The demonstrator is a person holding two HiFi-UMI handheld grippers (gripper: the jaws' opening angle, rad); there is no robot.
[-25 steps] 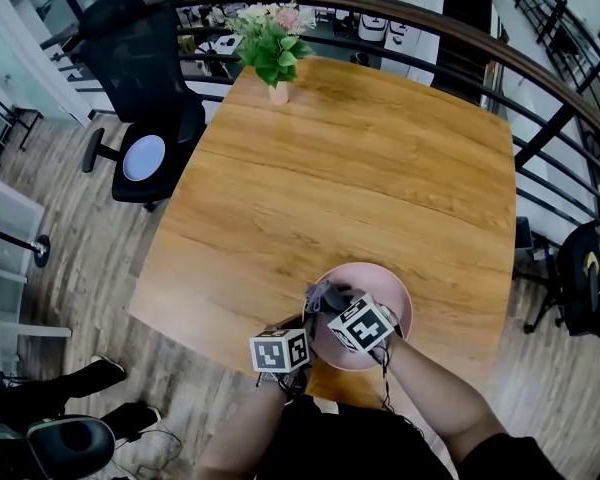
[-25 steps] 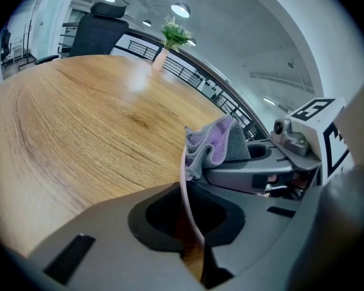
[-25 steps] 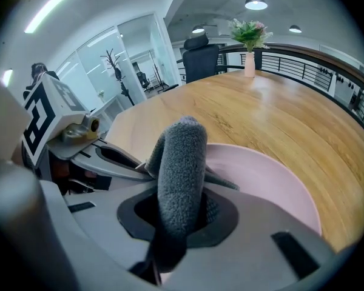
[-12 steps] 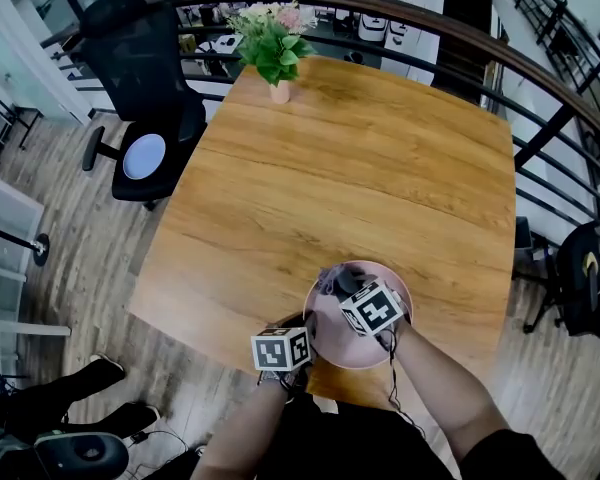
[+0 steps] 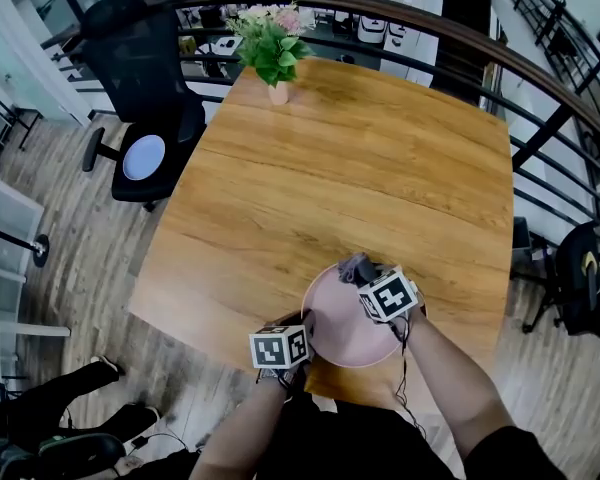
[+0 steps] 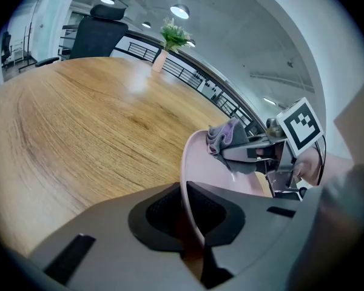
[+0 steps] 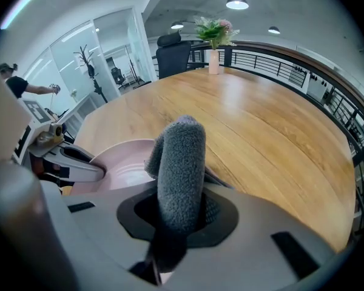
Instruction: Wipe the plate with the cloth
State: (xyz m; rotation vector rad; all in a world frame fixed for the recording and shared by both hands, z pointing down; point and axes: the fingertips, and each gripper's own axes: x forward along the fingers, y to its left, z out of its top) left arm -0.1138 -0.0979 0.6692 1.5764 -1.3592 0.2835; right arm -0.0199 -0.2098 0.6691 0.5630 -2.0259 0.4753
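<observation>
Two handheld grippers are working at a round, pale pink plate (image 5: 340, 340) that is lying on a large wooden table (image 5: 360, 158), close to the edge nearest the person.

The left gripper (image 6: 185, 223) is clamping the plate by its rim. In the left gripper view its dark jaws are pressing on the thin pink edge from both sides, and the rest of the plate is spreading out ahead of them and to their right.

The right gripper (image 7: 179, 220) is gripping a grey, fuzzy cloth (image 7: 181, 162). In the right gripper view the jaws are squeezing the folded cloth between them, and a thick roll of it is sticking out well past the fingertips. From this gripper the plate is lying just ahead, below and to the left of the jaws, with the left gripper beyond it at the opposite rim.

From the head view, the right gripper is hanging over the side of the plate farthest from the left gripper, and the bunched cloth ahead of its jaws is sitting at that far rim.

Far ahead of both grippers, a small pink vase of green leaves and pale flowers (image 5: 275, 46) is standing at the table's opposite end.
</observation>
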